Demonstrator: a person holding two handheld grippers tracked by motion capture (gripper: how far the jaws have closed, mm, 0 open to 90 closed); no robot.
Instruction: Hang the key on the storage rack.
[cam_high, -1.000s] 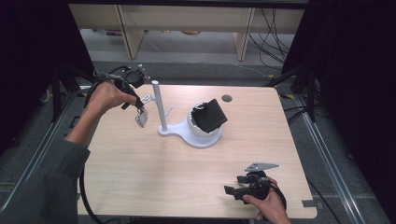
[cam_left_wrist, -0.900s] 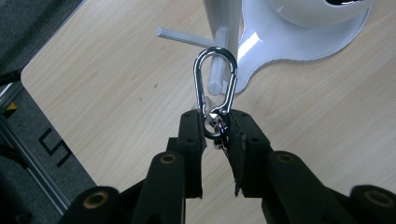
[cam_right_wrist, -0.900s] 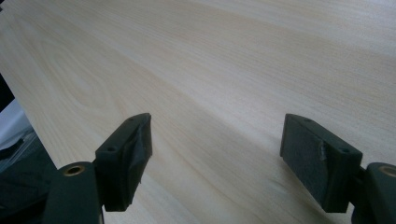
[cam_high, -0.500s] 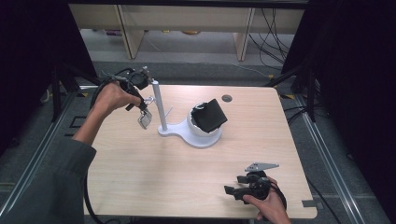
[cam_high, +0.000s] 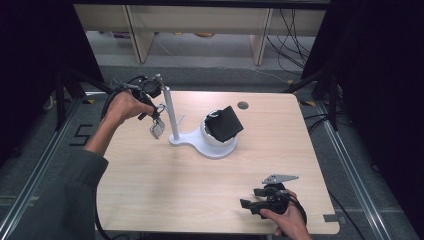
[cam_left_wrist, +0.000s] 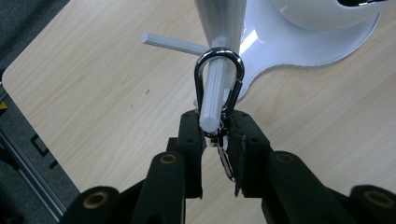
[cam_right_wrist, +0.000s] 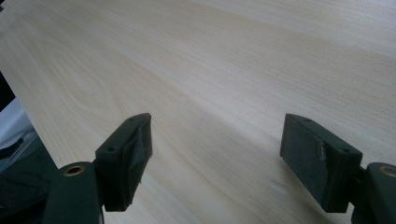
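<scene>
Progress judged late | shiny silver metal carabiner clip (cam_left_wrist: 219, 88) held pinched in left tool (cam_left_wrist: 216, 140), its loop already threaded over short white peg (cam_left_wrist: 212, 100) of white plastic stand (cam_high: 200, 142) near far-left counter (cam_high: 165, 195) corner | release left | right tool (cam_right_wrist: 215, 154) wide open, empty, near-right corner

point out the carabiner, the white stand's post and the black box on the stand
carabiner (cam_left_wrist: 219, 58), left gripper view, top of its silver loop
white stand's post (cam_high: 170, 112), high view, middle of the upright rod
black box (cam_high: 226, 123), high view, its top face
</scene>
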